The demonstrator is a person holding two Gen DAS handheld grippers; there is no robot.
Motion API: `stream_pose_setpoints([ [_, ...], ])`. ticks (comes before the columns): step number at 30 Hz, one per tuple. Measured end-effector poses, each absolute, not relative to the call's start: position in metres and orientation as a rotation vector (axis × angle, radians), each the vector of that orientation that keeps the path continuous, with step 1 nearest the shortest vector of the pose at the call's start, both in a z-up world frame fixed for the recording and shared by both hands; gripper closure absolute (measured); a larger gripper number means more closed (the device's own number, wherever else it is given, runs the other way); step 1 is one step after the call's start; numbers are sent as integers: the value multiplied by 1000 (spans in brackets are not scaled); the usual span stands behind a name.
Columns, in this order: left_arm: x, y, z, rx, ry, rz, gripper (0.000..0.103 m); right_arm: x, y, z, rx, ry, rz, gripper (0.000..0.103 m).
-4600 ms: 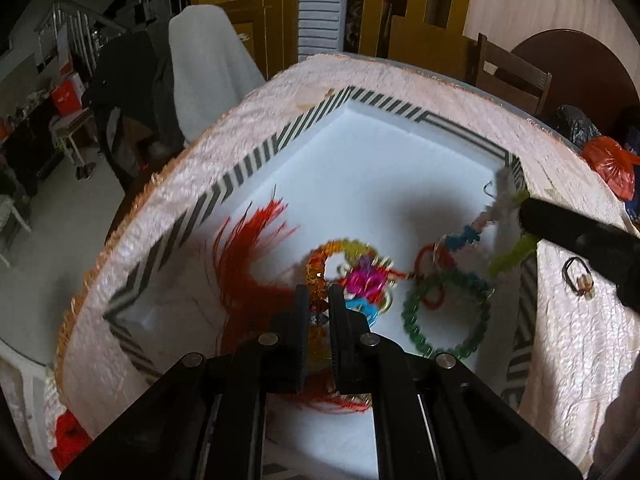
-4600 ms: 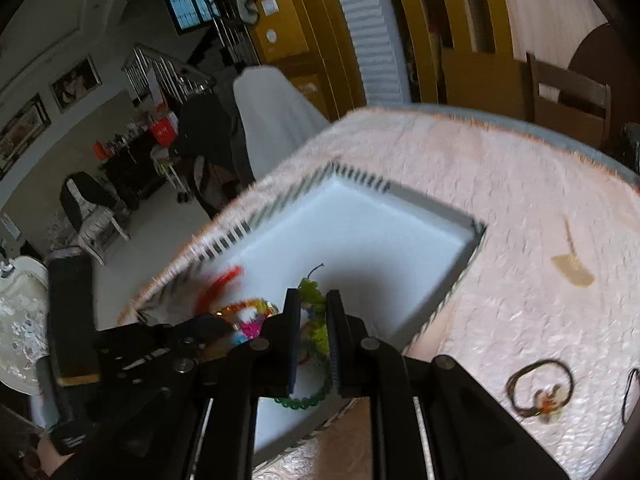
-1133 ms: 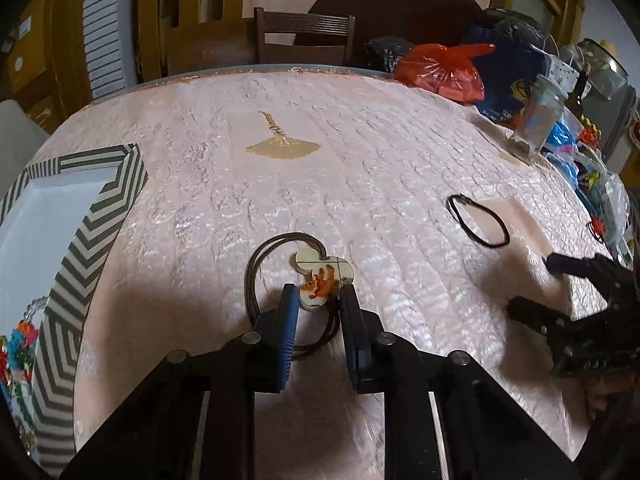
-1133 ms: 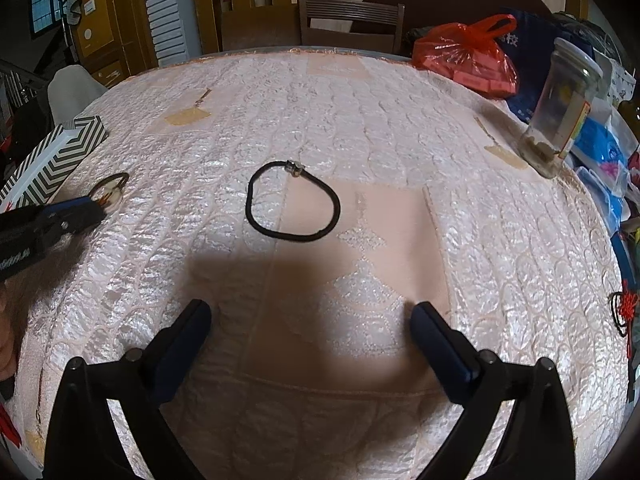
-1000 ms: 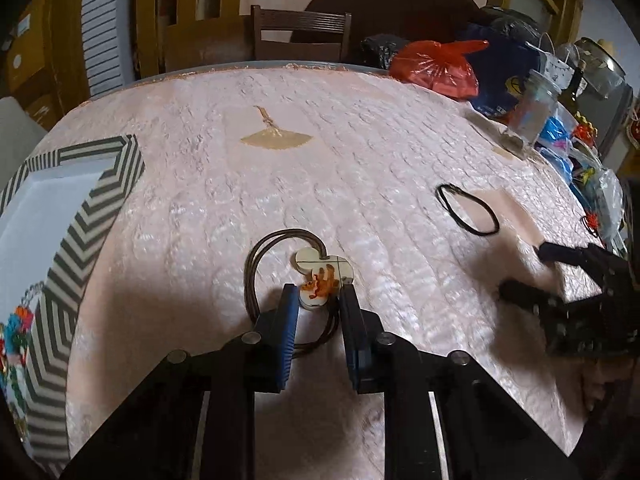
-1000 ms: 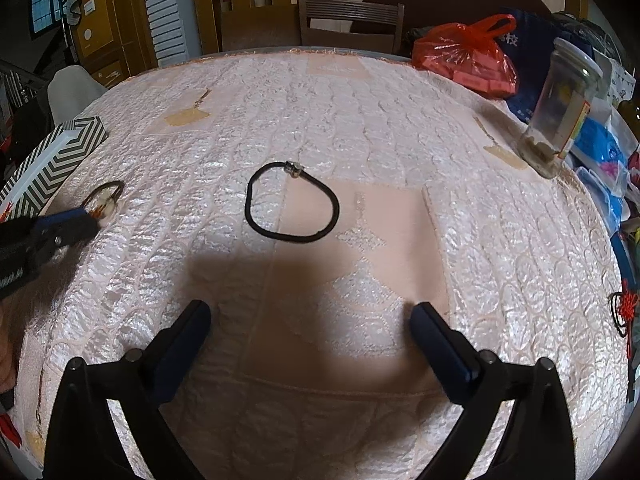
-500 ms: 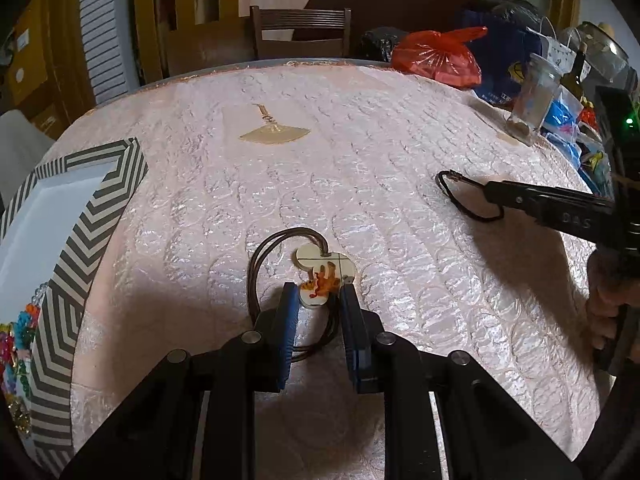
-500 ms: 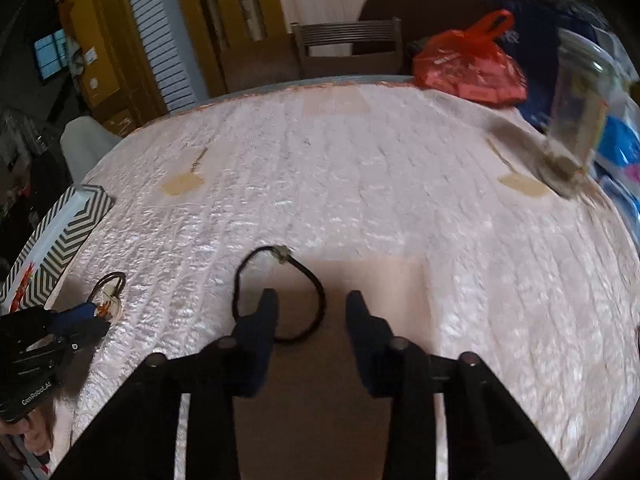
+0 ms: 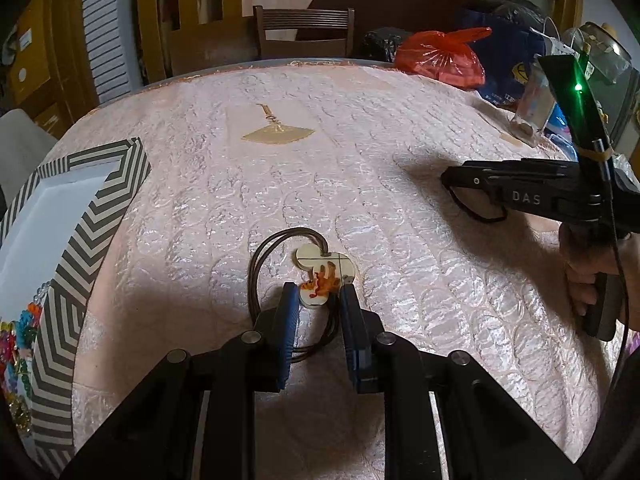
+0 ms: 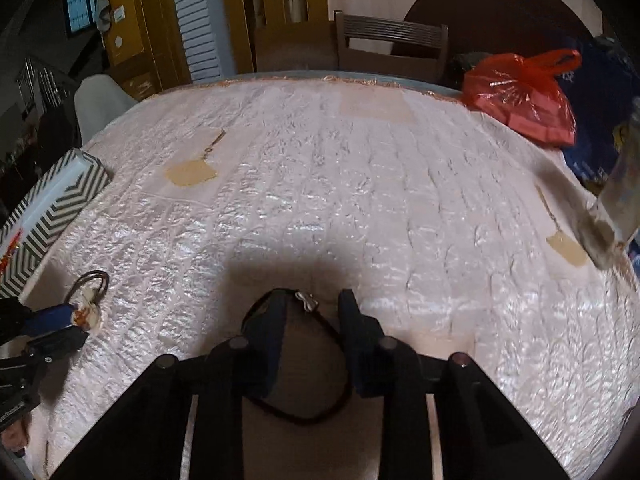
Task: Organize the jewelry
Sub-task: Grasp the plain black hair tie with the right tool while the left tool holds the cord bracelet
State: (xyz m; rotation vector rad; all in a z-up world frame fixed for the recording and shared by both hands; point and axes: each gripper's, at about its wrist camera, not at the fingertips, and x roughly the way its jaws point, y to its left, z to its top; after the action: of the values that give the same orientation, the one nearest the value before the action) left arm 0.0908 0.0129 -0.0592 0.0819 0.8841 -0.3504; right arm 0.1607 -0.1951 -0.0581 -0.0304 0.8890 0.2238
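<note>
A cream pendant [image 9: 320, 268] with an orange figure, on a brown cord loop [image 9: 256, 264], lies on the pink cloth. My left gripper [image 9: 318, 296] is shut on the pendant's near lobe, and the pads touch both its sides. The right wrist view shows that gripper [image 10: 76, 326] and pendant [image 10: 90, 312] at the far left. A black bracelet [image 10: 296, 416] lies flat under my right gripper [image 10: 310, 300]. Its jaws are closing with the bracelet's metal clasp [image 10: 306, 302] between them, and a gap still shows. From the left I see the right gripper [image 9: 444, 178] over the bracelet [image 9: 476, 216].
A zigzag-striped white box [image 9: 80, 240] with colourful jewelry [image 9: 16, 328] sits at the left table edge. A red plastic bag [image 10: 524, 92] and a glass jar [image 10: 616, 216] stand at the back right. A wooden chair [image 9: 304, 28] is behind the table. A hand [image 9: 588, 276] holds the right gripper.
The right gripper came forward over the black bracelet and its jaws went from wide apart to narrow around the clasp end. The left gripper and pendant stayed put.
</note>
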Motion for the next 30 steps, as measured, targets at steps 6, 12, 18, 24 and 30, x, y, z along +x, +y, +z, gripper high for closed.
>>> stream_pose_setpoints([
  [6,91,13,-59,82,884,-350,55,164,-186,-58,-101,887,229,84],
  [12,92,14,-59,76,885,-351,55,153,-187,-54,-112,869,203,91],
  [18,93,16,-59,69,886,-353,55,124,-200,-26,25,886,194,91],
  [24,93,21,-59,39,886,-365,55,89,-197,-2,78,871,221,91],
  [30,83,24,-48,33,837,-383,56,54,-194,-9,127,897,245,91],
])
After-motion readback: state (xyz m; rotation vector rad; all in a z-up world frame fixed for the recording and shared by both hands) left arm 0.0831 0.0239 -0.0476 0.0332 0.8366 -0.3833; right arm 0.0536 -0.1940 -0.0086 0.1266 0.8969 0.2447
